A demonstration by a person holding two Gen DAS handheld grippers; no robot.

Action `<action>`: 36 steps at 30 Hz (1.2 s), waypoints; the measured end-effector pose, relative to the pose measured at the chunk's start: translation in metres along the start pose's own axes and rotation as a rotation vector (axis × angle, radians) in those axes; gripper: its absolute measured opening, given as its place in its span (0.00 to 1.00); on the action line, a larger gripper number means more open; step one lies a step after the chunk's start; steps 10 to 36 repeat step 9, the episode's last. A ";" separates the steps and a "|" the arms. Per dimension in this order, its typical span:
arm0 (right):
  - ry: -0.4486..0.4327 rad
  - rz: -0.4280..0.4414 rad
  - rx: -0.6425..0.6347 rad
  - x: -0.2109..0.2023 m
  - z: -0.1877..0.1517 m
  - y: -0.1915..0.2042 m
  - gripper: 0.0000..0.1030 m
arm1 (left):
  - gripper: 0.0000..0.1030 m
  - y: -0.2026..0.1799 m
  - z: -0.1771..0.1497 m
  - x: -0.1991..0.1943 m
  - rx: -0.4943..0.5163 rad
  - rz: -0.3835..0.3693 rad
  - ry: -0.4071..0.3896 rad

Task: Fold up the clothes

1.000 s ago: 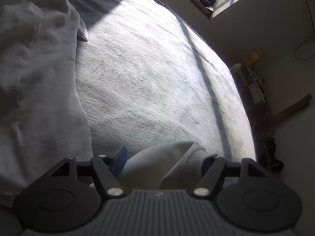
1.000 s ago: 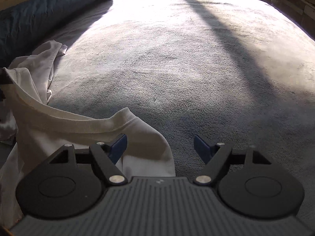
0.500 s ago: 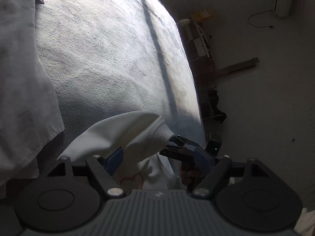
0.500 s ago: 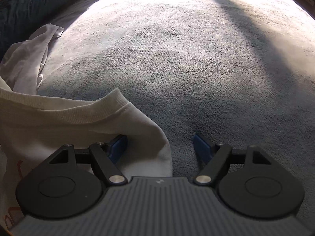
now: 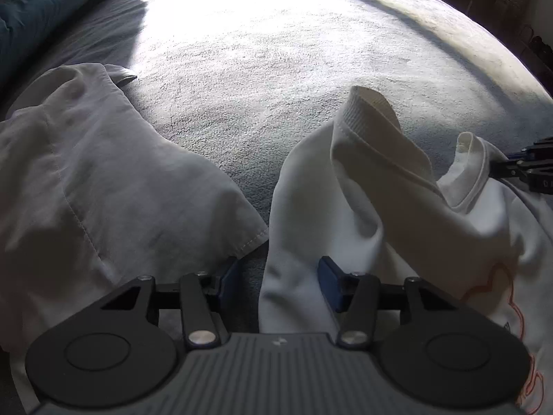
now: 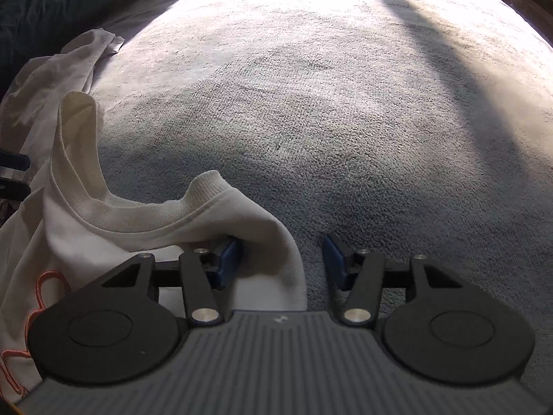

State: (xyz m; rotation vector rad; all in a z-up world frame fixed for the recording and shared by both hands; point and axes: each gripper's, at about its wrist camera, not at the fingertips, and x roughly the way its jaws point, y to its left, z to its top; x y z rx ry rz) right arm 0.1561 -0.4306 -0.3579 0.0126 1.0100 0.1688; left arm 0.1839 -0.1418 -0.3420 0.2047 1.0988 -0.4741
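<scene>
A white T-shirt point(image 5: 397, 207) with a ribbed collar and an orange print hangs between my two grippers above the grey bed. My left gripper point(image 5: 278, 283) has its jaws apart, with the shirt's shoulder cloth draped between them against the right pad. My right gripper point(image 6: 281, 259) also has its jaws apart, with the other shoulder of the T-shirt point(image 6: 145, 228) lying over its left pad. The right gripper's tips show at the right edge of the left wrist view point(image 5: 528, 169), by the collar.
A second pale garment point(image 5: 103, 180) lies crumpled on the bed to the left; it also shows in the right wrist view point(image 6: 69, 65). The grey bedspread point(image 6: 345, 121) spreads ahead, sunlit at the far side. A dark blue pillow point(image 5: 41, 10) lies at the far left.
The left gripper has swung round from facing the bed edge and wall to facing across the bed. The shirt collar now stands up higher between the grippers.
</scene>
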 end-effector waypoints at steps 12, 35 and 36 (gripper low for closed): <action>-0.212 -0.354 -0.114 -0.075 0.000 -0.011 0.03 | 0.10 -0.015 0.000 -0.002 0.037 0.095 -0.057; -0.212 -0.354 -0.114 -0.075 0.000 -0.011 0.03 | 0.10 -0.015 0.000 -0.002 0.037 0.095 -0.057; -0.212 -0.354 -0.114 -0.075 0.000 -0.011 0.03 | 0.10 -0.015 0.000 -0.002 0.037 0.095 -0.057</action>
